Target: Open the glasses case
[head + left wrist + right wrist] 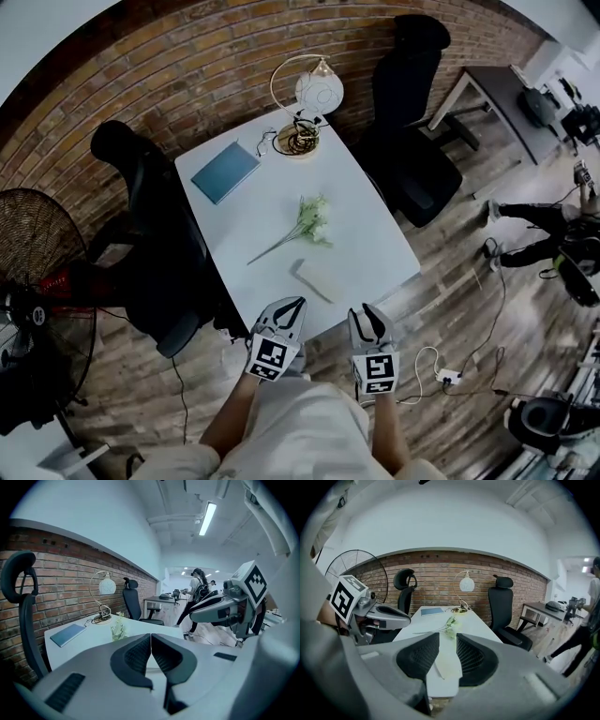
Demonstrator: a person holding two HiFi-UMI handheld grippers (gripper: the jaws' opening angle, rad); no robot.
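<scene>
Off the near edge of the tabletop, both grippers hung clear of every object. The left gripper had its jaws closed together and empty. The right gripper kept a narrow gap with nothing in it. The glasses case (pale, lying flat) rested just beyond them, near that edge. Farther on lay a flower sprig, then a blue notebook and a lamp by the brick wall.

On the table, centre frame, the lamp stands at the upper edge and the notebook lies to its lower left. The flowers lie mid-table, with the glasses case just below them. A chair stands left of the table, a second chair upper right, and a fan far left.
</scene>
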